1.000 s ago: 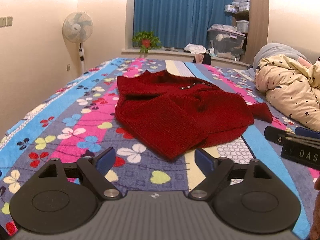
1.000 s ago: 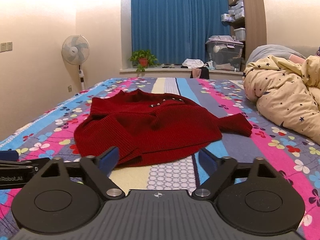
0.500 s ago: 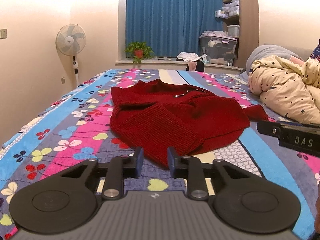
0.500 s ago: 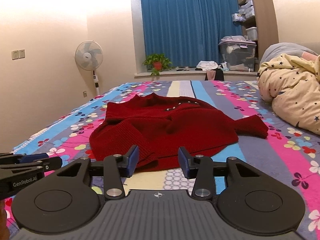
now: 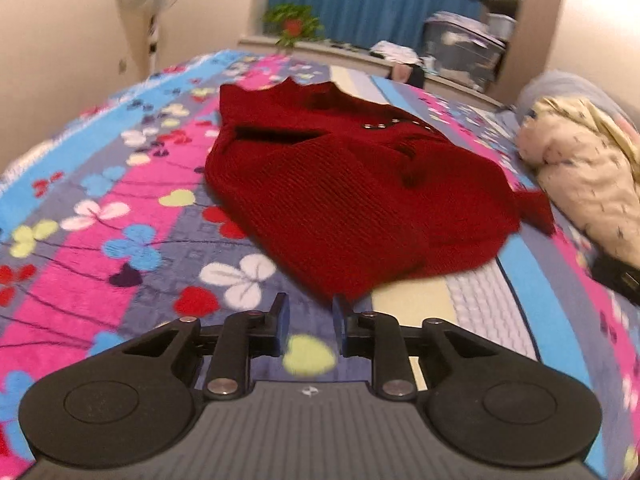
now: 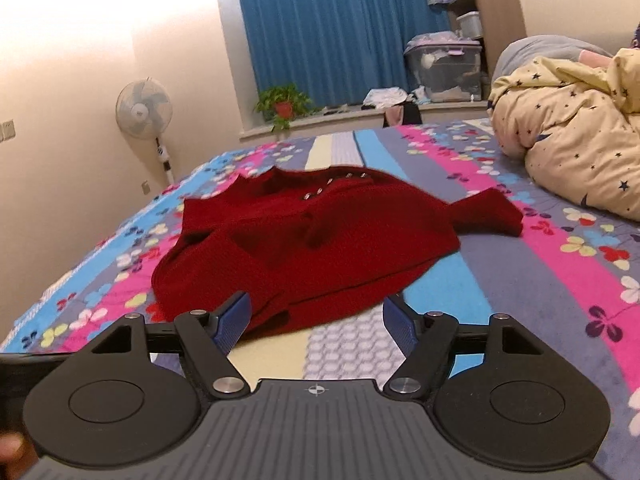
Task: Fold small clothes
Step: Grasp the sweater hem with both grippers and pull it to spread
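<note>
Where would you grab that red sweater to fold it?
Probably the red sweater is best taken by its near hem corner, coming low from the near side. That edge lies flat and thin on the bedspread, right ahead of the left hand-held gripper, whose jaws stand slightly apart and empty.

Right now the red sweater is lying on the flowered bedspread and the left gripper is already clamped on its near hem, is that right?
Not quite. The red sweater does lie on the flowered bedspread, but the left gripper holds nothing: the left wrist view shows its narrow gap empty, just short of the near hem.
</note>
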